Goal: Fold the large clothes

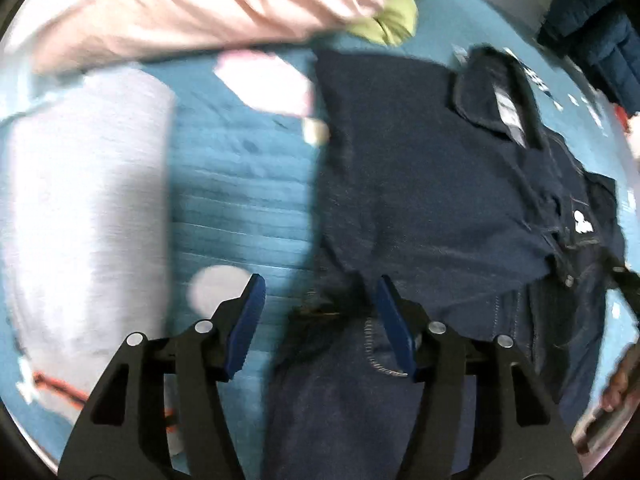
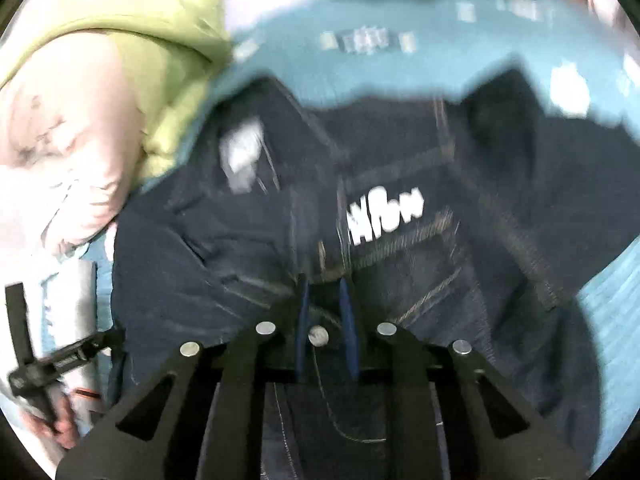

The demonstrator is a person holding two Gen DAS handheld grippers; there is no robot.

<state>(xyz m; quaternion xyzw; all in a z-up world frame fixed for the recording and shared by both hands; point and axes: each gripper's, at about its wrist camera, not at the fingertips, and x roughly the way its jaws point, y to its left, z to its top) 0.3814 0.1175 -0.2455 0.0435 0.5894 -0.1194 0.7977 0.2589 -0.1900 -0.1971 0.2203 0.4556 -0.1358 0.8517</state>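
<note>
A dark navy denim jacket (image 1: pixel 420 184) lies partly folded on a teal quilted bed cover (image 1: pixel 244 196). Its collar with a white label points to the upper right. My left gripper (image 1: pixel 320 292) is open, with blue pads either side of the jacket's lower left edge, just above it. In the right wrist view the jacket (image 2: pixel 420 248) shows white lettering and a chest pocket. My right gripper (image 2: pixel 325 294) is nearly closed on a fold of the jacket's denim, with a metal button between the fingers. Both views are motion blurred.
A pale grey garment (image 1: pixel 84 208) lies at the left. A pink garment (image 1: pixel 192 12) and a green one (image 1: pixel 394 20) lie at the back. The left gripper and the hand holding it (image 2: pixel 48 380) show at the lower left of the right wrist view.
</note>
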